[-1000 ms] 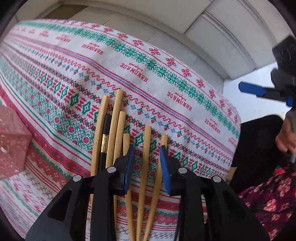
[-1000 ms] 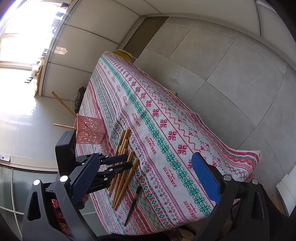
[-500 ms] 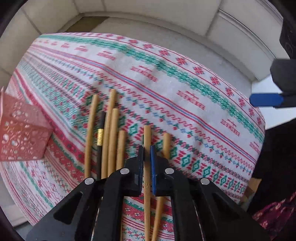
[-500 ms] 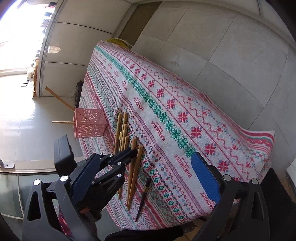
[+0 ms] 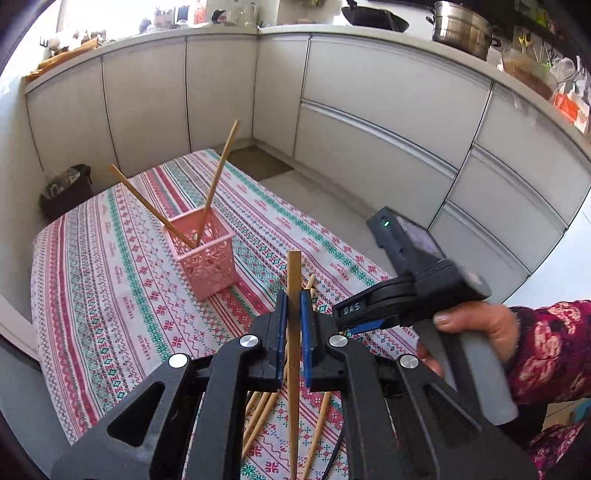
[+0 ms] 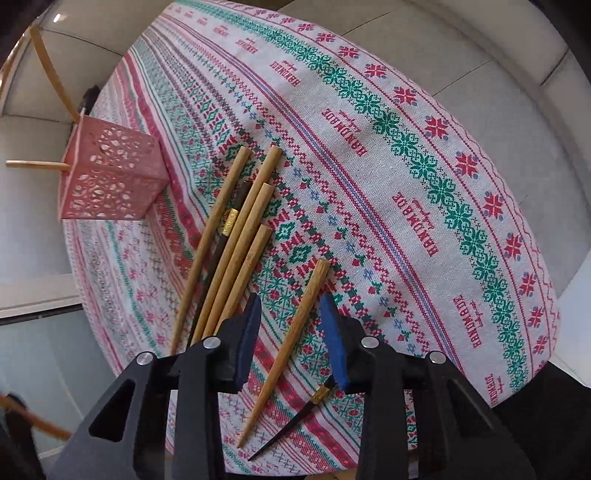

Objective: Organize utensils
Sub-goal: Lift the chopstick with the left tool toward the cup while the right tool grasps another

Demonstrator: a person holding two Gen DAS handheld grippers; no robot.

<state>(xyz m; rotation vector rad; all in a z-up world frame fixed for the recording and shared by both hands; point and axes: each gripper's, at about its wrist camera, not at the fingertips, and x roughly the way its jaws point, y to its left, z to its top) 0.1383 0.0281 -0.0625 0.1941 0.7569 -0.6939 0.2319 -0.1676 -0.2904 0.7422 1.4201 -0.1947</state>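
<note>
Two grippers are in my hands. My left gripper [image 5: 291,325] is clamped on one bamboo chopstick [image 5: 294,280], blue pads pressing both its sides; the stick stands up between the fingers, its blunt end above them, its thin end running down past the bottom of the left wrist view, clear of the cloth. My right gripper [image 6: 291,325] points steeply down at the table; its jaws have just been closing and now stand partly apart, straddling a single chopstick [image 6: 291,332] that lies flat on the tablecloth [image 6: 424,177]. The pads do not touch that stick. Just beside the right pad lies a dark chopstick [image 6: 295,421] with a gold band, its thin tip toward the near edge of the table. Left of my right gripper, a cluster of four pale chopsticks [image 6: 236,236] and one dark gold-banded stick [image 6: 227,229] lies side by side, blunt ends pointing away from me. Beyond these, near the left edge of the table, stands the pink basket [image 5: 207,254], upright on the cloth, with two chopsticks [image 5: 218,177] leaning out of it in different directions. In the left wrist view my right hand [image 5: 476,332] grips the handle, floral sleeve [image 5: 546,350] behind it. Farthest off stand grey cabinets [image 5: 369,110] with a steel pot [image 5: 461,29] on the counter.
</note>
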